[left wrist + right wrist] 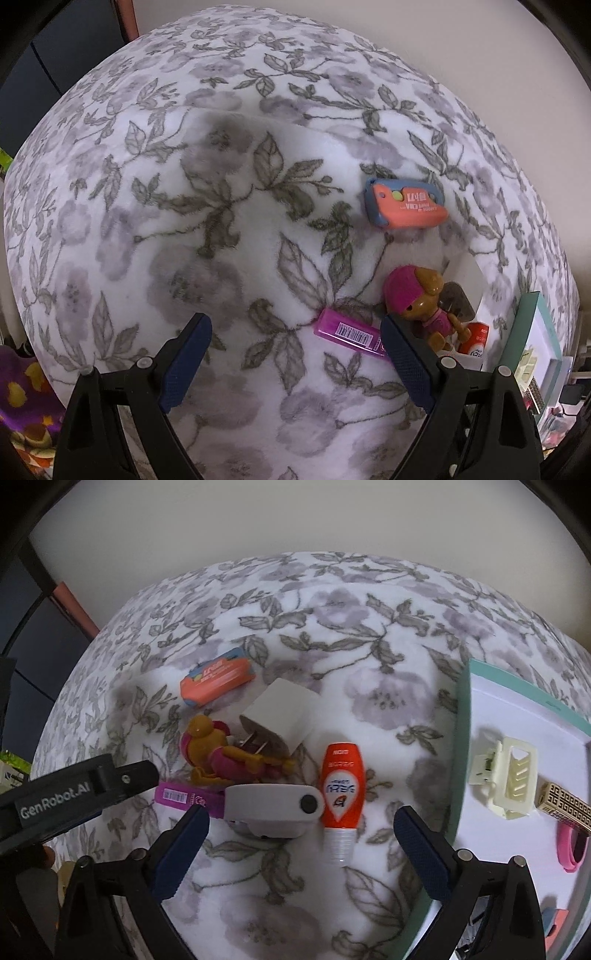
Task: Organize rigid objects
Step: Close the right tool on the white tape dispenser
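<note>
Blue-padded fingers of the right gripper (301, 836) frame the near edge of the shot, spread wide with nothing between them but floral blanket (332, 627). That blanket, white with grey-purple flowers and leaves, covers the whole work surface, and a plain pale wall (295, 517) rises behind it.

Just beyond the right gripper's fingertips lies a grey-and-white gadget (273, 806) with a dark round button, and right beside it an orange tube (341, 786) with a clear cap pointing toward the camera. Behind those, a brown toy dog (221, 753) in pink lies on its side against a white plug adapter (284, 716), prongs facing the dog. A pink flat case (184, 797) with a barcode sits to the left, partly tucked under the gadget. Farther back, on its own, rests an orange and blue toy (216, 681).

Over on the right is a teal-rimmed box lid (463, 738) with a white floor. Inside it: a cream hair claw (506, 775), a gold patterned case (569, 806) touching it, and a pink band (572, 849) below.

Now the left gripper (295, 354): it points steeply down at the blanket, jaws standing wide apart, gripping nothing. The pink case lies just by its right finger, with the dog close behind that finger. From the right wrist view, the left gripper's black body pokes in at the left edge.
</note>
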Demonstrator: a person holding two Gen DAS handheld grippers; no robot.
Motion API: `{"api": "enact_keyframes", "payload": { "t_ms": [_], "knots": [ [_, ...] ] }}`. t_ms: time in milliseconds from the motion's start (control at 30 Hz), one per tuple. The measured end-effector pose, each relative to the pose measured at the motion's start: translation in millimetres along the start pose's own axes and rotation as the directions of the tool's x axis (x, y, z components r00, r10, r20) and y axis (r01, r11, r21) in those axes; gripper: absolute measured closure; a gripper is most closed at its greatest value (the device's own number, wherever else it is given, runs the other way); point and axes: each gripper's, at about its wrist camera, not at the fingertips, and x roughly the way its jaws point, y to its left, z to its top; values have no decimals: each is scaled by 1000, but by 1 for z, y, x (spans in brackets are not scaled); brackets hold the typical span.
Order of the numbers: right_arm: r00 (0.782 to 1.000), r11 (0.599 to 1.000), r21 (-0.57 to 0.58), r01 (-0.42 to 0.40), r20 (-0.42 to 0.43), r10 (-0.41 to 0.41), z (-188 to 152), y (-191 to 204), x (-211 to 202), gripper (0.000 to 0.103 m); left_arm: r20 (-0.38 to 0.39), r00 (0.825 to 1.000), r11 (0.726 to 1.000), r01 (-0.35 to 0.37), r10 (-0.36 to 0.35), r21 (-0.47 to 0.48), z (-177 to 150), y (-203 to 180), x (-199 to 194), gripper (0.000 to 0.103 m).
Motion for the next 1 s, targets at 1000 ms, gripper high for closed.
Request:
{"api": "enact_keyframes", "payload": {
  "t_ms": [1000],
  "knots": [
    [1000, 1000, -8, -18, 15, 18, -1, 1, 0, 30, -33, 999, 998, -7, 9, 56, -9, -12, 10, 10]
  ]
}}
